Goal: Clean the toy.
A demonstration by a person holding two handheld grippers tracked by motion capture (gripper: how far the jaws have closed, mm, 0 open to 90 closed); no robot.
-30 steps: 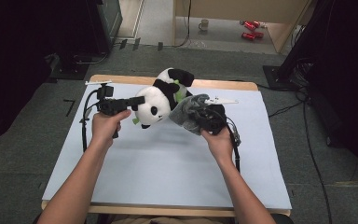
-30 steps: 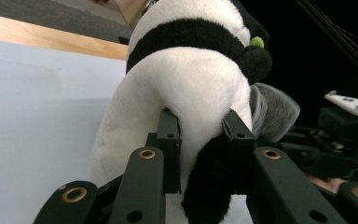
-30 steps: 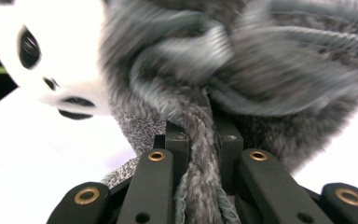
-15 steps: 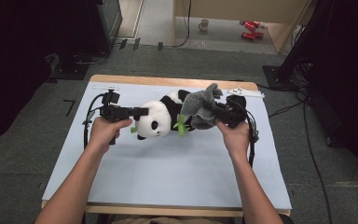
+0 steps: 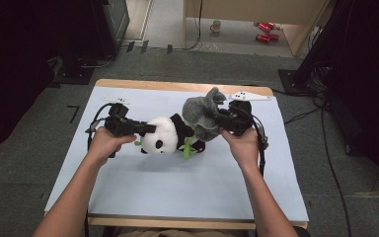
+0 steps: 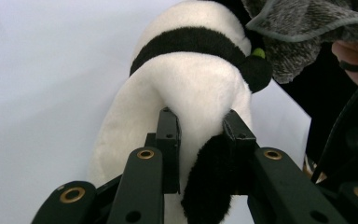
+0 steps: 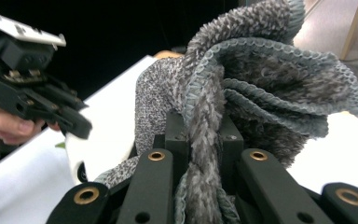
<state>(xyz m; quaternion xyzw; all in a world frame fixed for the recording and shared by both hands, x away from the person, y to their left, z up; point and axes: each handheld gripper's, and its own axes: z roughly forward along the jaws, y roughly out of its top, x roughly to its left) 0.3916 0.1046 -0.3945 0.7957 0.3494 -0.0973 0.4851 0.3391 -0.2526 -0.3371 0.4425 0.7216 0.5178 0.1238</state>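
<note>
Pale blue sheeting covers the table [image 5: 128, 197], which stands on a grey floor with a mug [image 5: 216, 25] and red cans [image 5: 264, 30] lying beyond it. From the high view, the panda plush [image 5: 165, 136] lies on its side at mid-table, head toward the left gripper [image 5: 143, 128], whose jaws reach the head from the left. A grey cloth [image 5: 200, 113] bunches over the panda's far end, gathered at the right gripper [image 5: 217, 118], raised above the sheet.

Along the left gripper view, the left gripper [image 6: 200, 128] pinches the panda plush [image 6: 191, 79] by the white fur of its head, a black ear sitting between the pads; the body stretches away from the jaws, and the grey cloth [image 6: 298, 32] hangs at upper right.

Along the right gripper view, the right gripper [image 7: 204, 128] is pressed together on a twisted fold of the grey cloth [image 7: 261, 79], which billows up and away from the jaws. The left gripper [image 7: 74, 122] shows at left.
</note>
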